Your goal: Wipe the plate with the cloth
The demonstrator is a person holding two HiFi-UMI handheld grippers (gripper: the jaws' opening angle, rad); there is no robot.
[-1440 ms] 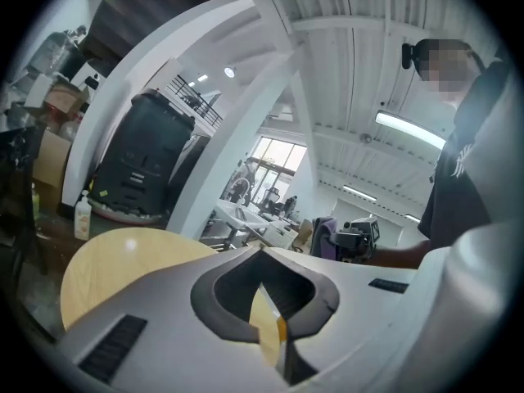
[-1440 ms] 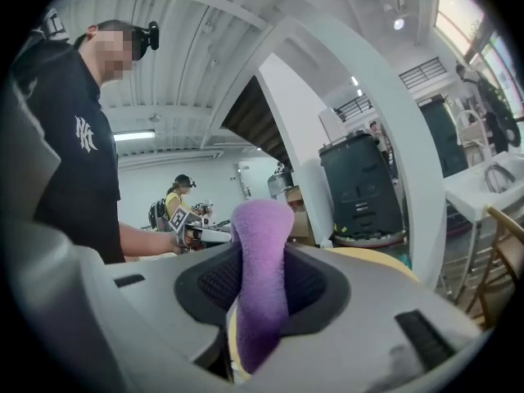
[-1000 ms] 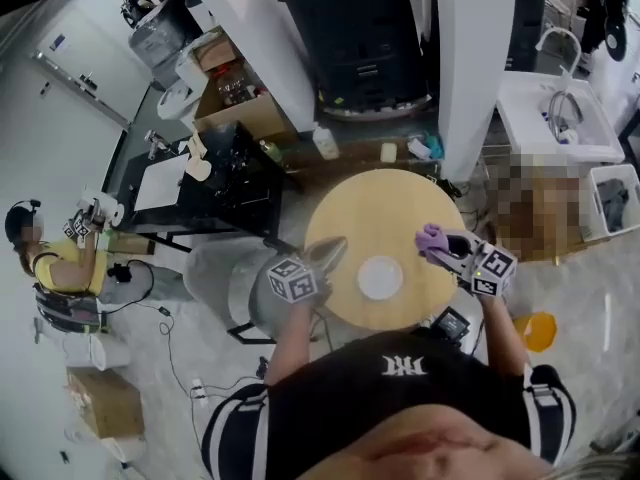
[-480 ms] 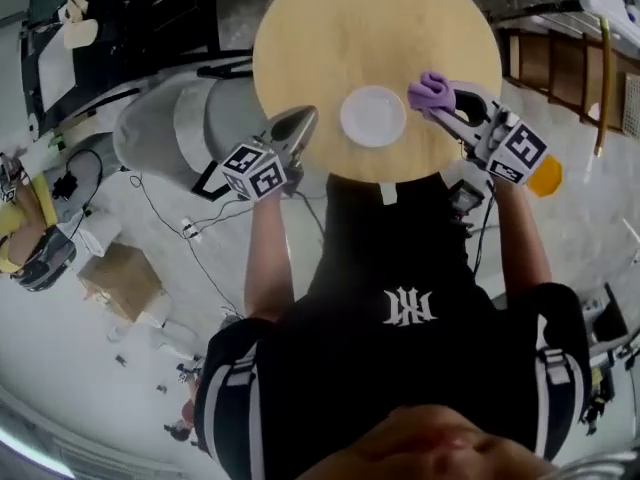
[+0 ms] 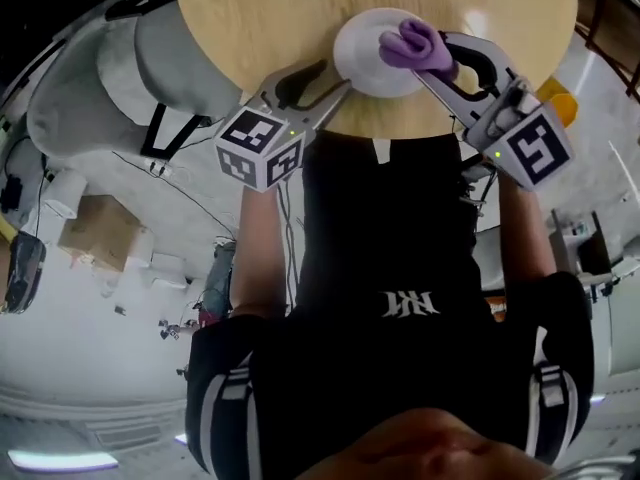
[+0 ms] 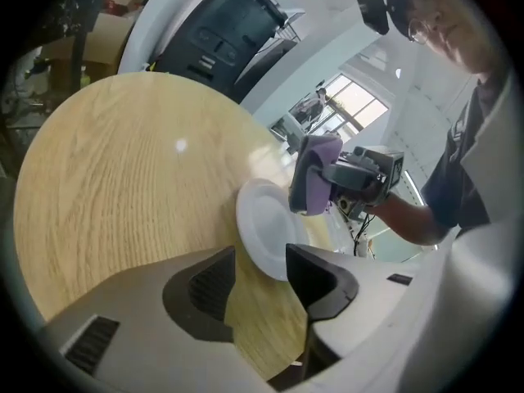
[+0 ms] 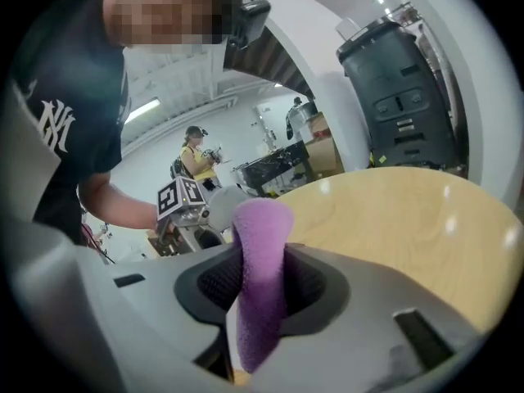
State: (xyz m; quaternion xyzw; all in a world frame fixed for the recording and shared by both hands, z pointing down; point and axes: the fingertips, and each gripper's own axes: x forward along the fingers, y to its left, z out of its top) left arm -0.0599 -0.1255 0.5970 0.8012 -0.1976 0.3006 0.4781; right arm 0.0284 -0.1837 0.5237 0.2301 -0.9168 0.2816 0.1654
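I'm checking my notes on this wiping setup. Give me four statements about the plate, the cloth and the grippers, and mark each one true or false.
1. The right gripper clamps the purple cloth. True.
2. The plate rests on a round wooden table. True.
3. The left gripper grips the plate. False: its jaws are opening, and the plate's rim lies just at their gap, not pinched.
4. The plate holds food. False: its visible face is bare white.
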